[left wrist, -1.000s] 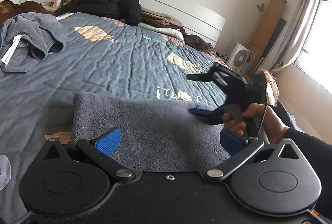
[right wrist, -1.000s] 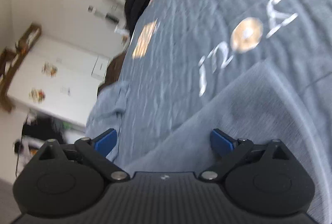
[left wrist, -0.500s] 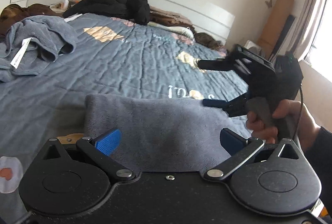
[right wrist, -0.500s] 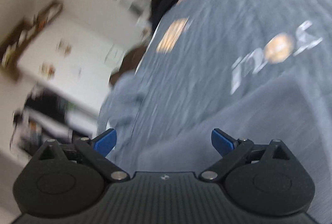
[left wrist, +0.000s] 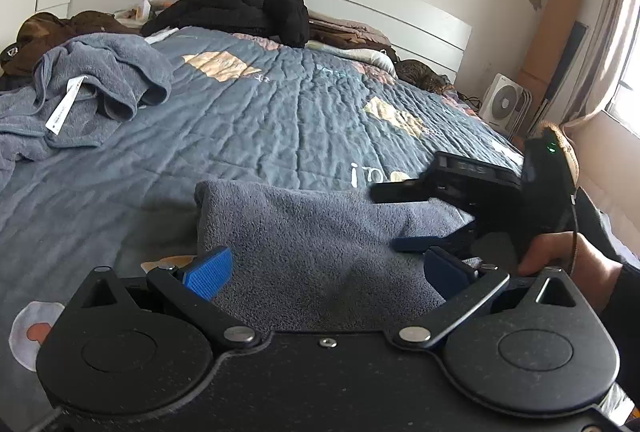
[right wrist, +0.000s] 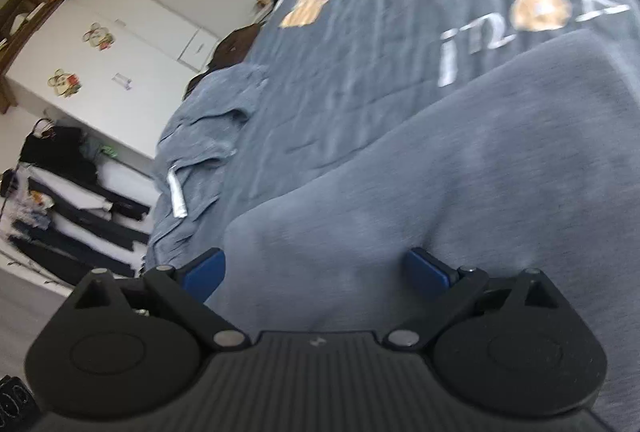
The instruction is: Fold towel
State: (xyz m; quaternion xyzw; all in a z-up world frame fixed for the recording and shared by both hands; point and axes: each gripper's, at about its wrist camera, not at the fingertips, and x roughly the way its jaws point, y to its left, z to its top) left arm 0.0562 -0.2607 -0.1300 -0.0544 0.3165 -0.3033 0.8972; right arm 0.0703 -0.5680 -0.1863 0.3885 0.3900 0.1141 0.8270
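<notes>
a: towel (left wrist: 320, 232) sits on the bed quilt (left wrist: 260, 120), just on the near side of the white lettering (left wrist: 360, 174), already doubled over by the look of it. thick grey terry, fuzzy nap, rounded fold along the far edge.

b: handling?

a: soft, floppy, light i'd guess. no stiffness, sags wherever it's unsupported. nap looks grippy so unlikely to slip out of the blue pads (left wrist: 208, 272). nothing fragile.

b: where to grab?

a: near corners or the near hem, one per side, pinching all layers. grab mid-cloth and it just bunches.

b: tools?

a: left tool (left wrist: 324, 272) spread wide, nothing between its pads, low over the towel's near edge. right tool (right wrist: 316, 270) also spread, empty, over the towel; contact unclear, view's blurry. a hand (left wrist: 568, 264) holds it beside the towel's right end.

b: other stuff?

a: second towel (left wrist: 92, 92), crumpled, white tag, well beyond the lettering. quilt is stitched, wrinkly, tan patches.
</notes>
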